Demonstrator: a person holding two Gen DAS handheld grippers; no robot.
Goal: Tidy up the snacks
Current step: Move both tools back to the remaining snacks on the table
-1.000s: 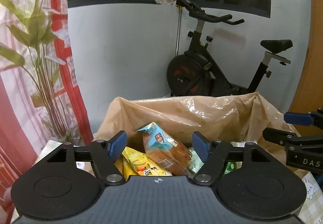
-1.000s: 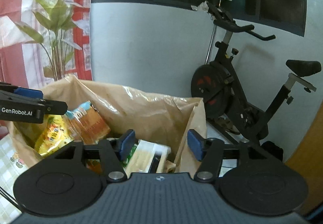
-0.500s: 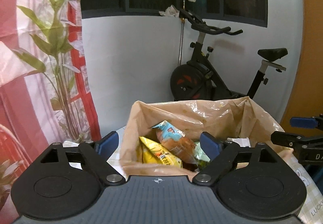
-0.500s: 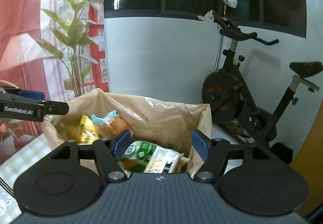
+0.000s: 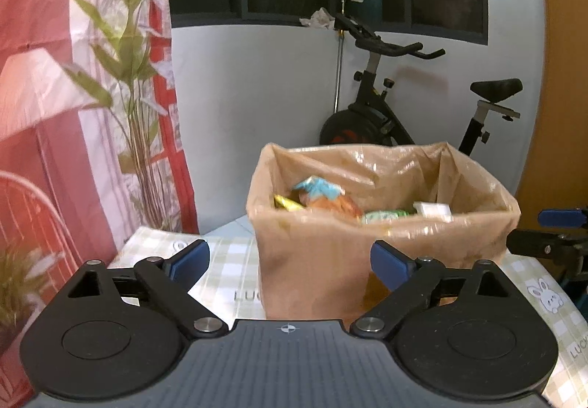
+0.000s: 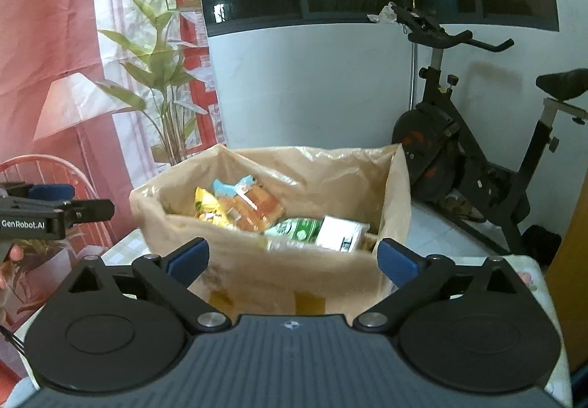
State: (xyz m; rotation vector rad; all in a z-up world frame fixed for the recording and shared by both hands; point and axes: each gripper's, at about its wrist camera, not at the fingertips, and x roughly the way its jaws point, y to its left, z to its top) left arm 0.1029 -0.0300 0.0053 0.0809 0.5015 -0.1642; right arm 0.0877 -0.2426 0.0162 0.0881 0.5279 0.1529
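A brown paper bag (image 5: 316, 257) lined with clear plastic stands open on the table; it also shows in the right wrist view (image 6: 294, 268). Inside lie a yellow snack pack (image 6: 205, 202), a blue-and-orange bread pack (image 6: 253, 202), a green pack (image 6: 294, 229) and a white box (image 6: 340, 233). My left gripper (image 5: 290, 262) is open and empty, in front of the bag. My right gripper (image 6: 294, 259) is open and empty, in front of the bag too. Each gripper shows at the edge of the other's view.
The table has a green-checked cloth (image 5: 220, 268). An exercise bike (image 5: 386, 114) stands behind by the white wall. A red curtain (image 5: 55, 77) with a plant print hangs at the left. A red wire chair (image 6: 55, 172) is at the left.
Both grippers have pulled back from over the bag and opened wider. The bag now stands farther off, with its front wall in view.
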